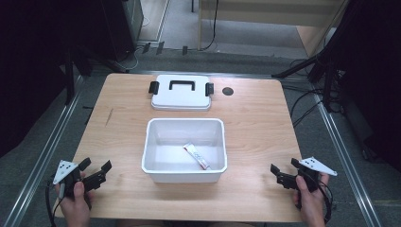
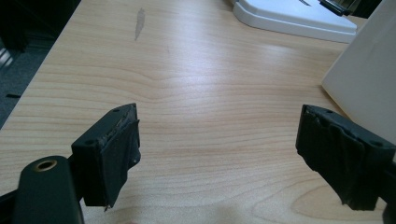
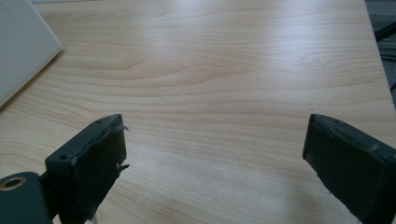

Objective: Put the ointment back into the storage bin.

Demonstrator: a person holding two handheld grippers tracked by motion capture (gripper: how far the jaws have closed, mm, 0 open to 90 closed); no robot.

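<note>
A white plastic box (image 1: 184,176) stands open in the middle of the wooden table (image 1: 250,123). Inside it lies a small white and red tube (image 1: 196,156), tilted toward the box's right front corner. The box's white lid (image 1: 181,100), with a black handle and black side clips, lies flat behind the box. My left gripper (image 1: 96,165) rests at the table's front left, open, with bare wood between its jaws (image 2: 218,154). My right gripper (image 1: 284,166) sits at the front right, also open and holding nothing (image 3: 214,158). The box wall (image 2: 364,79) shows at the right in the left gripper view.
A small dark round hole (image 1: 228,91) sits in the tabletop right of the lid. A dark scuff mark (image 1: 109,117) runs along the table's left side. Metal rails (image 1: 341,142) flank the table, and cables lie on the floor at the right.
</note>
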